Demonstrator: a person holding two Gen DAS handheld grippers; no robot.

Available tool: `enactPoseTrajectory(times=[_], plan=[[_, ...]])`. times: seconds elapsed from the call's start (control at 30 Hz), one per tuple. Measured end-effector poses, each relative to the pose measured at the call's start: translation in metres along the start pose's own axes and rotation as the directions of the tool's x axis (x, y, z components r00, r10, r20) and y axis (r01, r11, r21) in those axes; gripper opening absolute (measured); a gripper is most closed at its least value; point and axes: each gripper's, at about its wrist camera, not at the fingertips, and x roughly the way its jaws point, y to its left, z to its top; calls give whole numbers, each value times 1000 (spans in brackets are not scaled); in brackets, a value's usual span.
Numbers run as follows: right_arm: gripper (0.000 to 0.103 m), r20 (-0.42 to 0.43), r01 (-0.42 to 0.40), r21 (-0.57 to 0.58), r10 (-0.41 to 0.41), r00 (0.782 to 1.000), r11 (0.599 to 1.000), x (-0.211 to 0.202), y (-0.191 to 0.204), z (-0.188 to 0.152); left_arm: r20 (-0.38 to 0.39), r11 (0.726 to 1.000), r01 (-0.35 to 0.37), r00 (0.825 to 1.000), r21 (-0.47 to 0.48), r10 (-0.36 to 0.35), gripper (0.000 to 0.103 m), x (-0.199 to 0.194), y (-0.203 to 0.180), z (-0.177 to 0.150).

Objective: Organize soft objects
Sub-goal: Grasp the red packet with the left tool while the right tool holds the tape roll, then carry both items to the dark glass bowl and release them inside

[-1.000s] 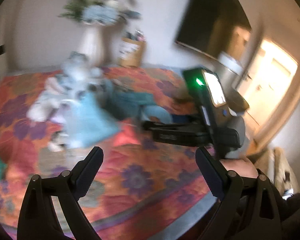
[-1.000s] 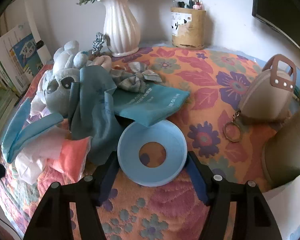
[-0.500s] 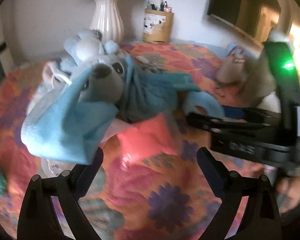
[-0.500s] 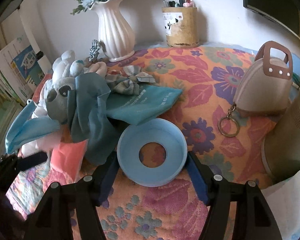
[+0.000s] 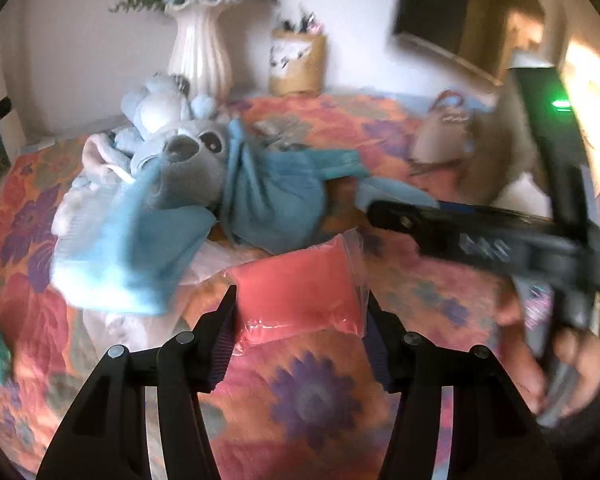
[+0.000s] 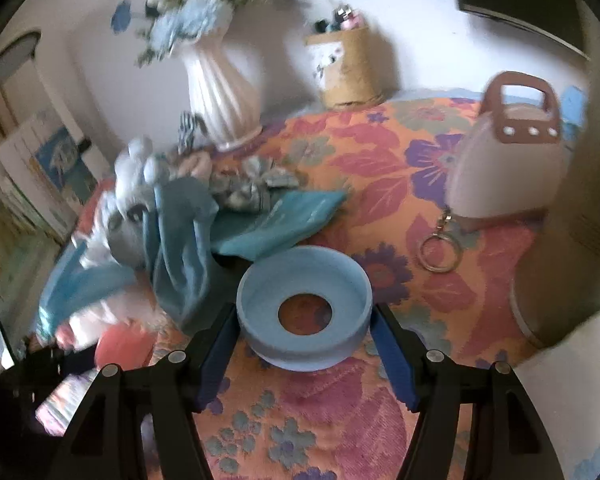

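A pile of soft things lies on the flowered cloth: a grey-blue plush toy [image 5: 184, 156], a light blue cloth [image 5: 136, 256], a teal cloth [image 5: 284, 192] and a pink packet in clear wrap [image 5: 300, 292]. My left gripper [image 5: 300, 312] has its fingers on both sides of the pink packet, touching it. My right gripper [image 6: 304, 320] holds a blue foam ring [image 6: 304, 296] between its fingers above the cloth. The pink packet [image 6: 124, 344] and the pile [image 6: 172, 236] also show at the left in the right wrist view.
A white vase with blue flowers [image 6: 220, 96] and a brown pen holder [image 6: 348, 68] stand at the back wall. A beige pouch with a key ring [image 6: 504, 172] sits at the right. Books [image 6: 40, 176] lean at the left.
My left gripper has swung toward the pile, moved in on the pink packet and closed its fingers around it. My right gripper has kept the blue ring and lifted slightly.
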Motion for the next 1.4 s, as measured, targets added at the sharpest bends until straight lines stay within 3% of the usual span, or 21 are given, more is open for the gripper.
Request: enactPoseTrajectory(times=[0.17, 0.37, 0.73, 0.83, 1.03, 1.27, 1.4], plan=[[66, -19, 55, 19, -55, 998, 998, -13, -5, -19, 27, 999, 38, 999, 23, -39, 53, -23, -10, -15], [66, 3, 6, 3, -6, 1000, 1000, -45, 2, -42, 55, 998, 63, 996, 21, -64, 53, -31, -23, -20], [65, 199, -77, 42, 67, 978, 996, -141, -4, -36, 212, 992, 104, 970, 76, -118, 53, -86, -59, 11], [65, 241, -54, 66, 37, 970, 996, -168, -17, -33, 228, 985, 133, 961, 114, -156, 53, -89, -78, 21], [65, 322, -5, 232, -72, 944, 973, -225, -88, -37, 208, 943, 217, 940, 253, -272, 53, -81, -156, 42], [66, 328, 63, 458, -235, 915, 887, -254, -193, -56, 131, 900, 281, 932, 332, -339, 53, -41, -254, 71], [66, 325, 81, 528, -289, 901, 846, -263, -242, -54, 102, 900, 276, 940, 338, -327, 53, -15, -293, 90]])
